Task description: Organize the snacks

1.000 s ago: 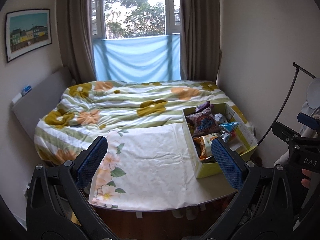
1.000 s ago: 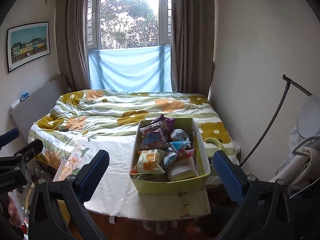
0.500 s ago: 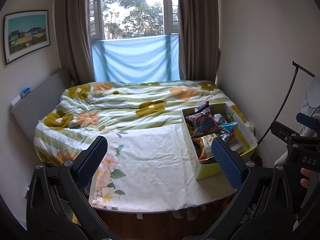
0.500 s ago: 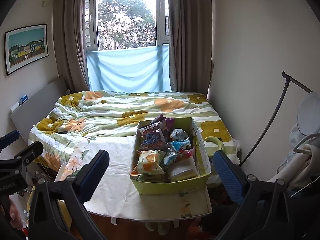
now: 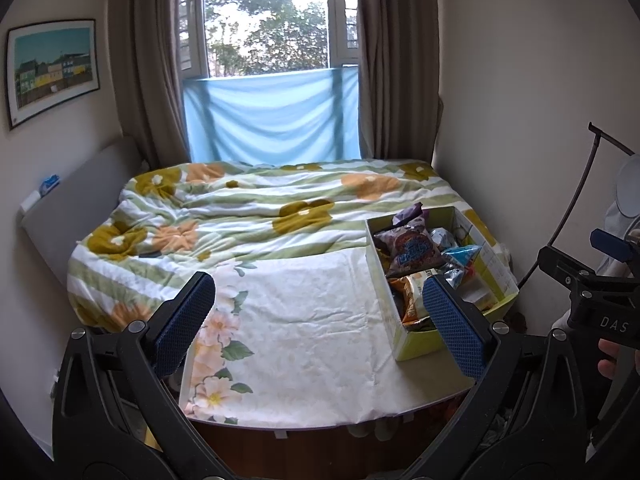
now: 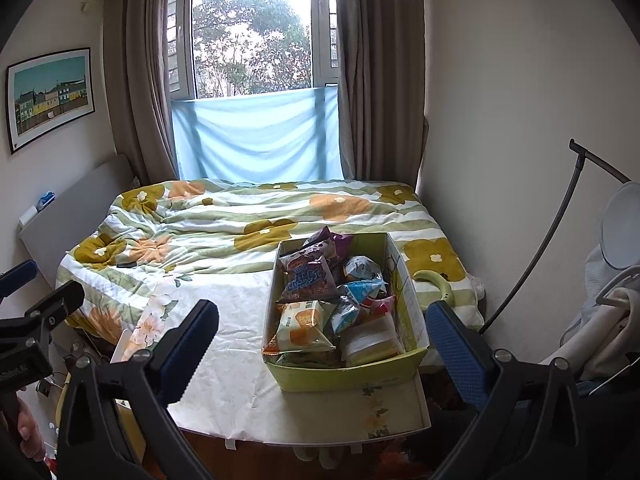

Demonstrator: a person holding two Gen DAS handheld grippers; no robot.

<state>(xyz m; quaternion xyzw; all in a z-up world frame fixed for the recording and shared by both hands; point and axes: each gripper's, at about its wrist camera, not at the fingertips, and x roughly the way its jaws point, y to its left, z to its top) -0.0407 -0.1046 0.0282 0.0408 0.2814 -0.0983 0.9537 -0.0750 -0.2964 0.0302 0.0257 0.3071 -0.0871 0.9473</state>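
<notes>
- Left gripper [image 5: 320,316]: jaws spread wide, nothing between them; held above the near table edge, lower centre of the left wrist view.
- Right gripper [image 6: 322,338]: jaws likewise parted and empty, framing the box in the lower half of the right wrist view.
- Snack box [image 6: 344,372]: yellow-green carton, right of centre, resting on the white floral cloth [image 5: 304,320]; its front wall lies near the table's front edge.
- Snack packets [image 6: 308,280]: heaped loosely and overlapping, some standing above the rim.
- Risk, judged: a pinch on one slick bag may drag its neighbours out over the rim.
- Risk, judged: a push against the carton could slide it on the loose cloth toward the edge.
- Risk, judged: puffed bags may crush or slip under a hard squeeze.
- Risk, judged: both grippers reaching in together may collide.
</notes>
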